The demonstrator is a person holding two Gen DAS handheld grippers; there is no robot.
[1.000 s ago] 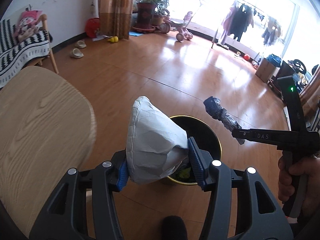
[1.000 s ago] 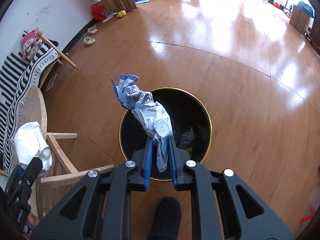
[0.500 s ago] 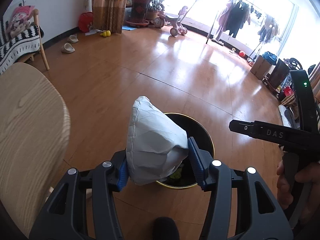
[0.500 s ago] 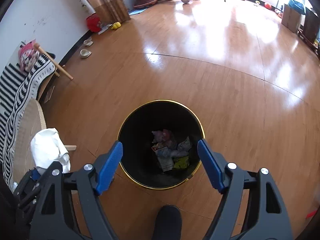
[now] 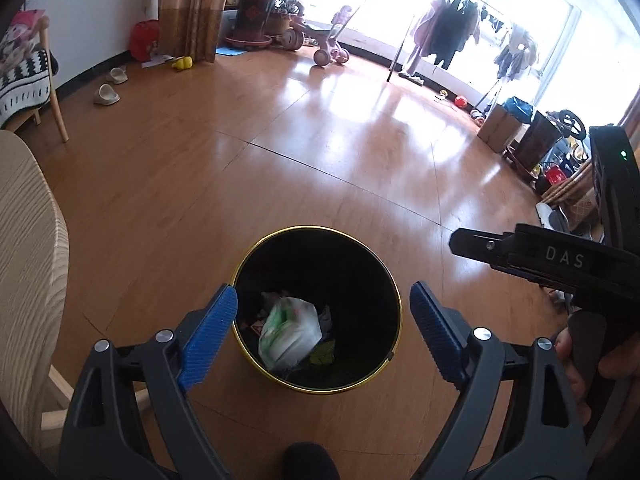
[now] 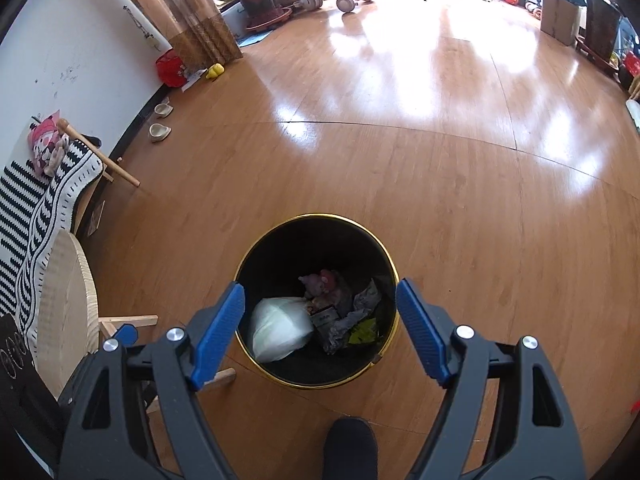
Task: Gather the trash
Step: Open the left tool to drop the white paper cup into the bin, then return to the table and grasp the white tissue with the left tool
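Both grippers hang over a black trash bin with a gold rim, which stands on the wooden floor just beside the rounded edge of a light wooden tabletop. The left gripper has its jaws spread wide with nothing between them; they have just been opening, and the white crumpled bag lies inside the bin, on the side nearest the tabletop. The right gripper also stands with its jaws wide apart and empty, having just opened, and the grey crumpled paper rests among the other scraps at the bottom of the bin, next to the white bag. In the left wrist view the right gripper shows at the right edge, held by a hand around its grip. A chair with a black-and-white striped cover stands by the wall beyond the tabletop.
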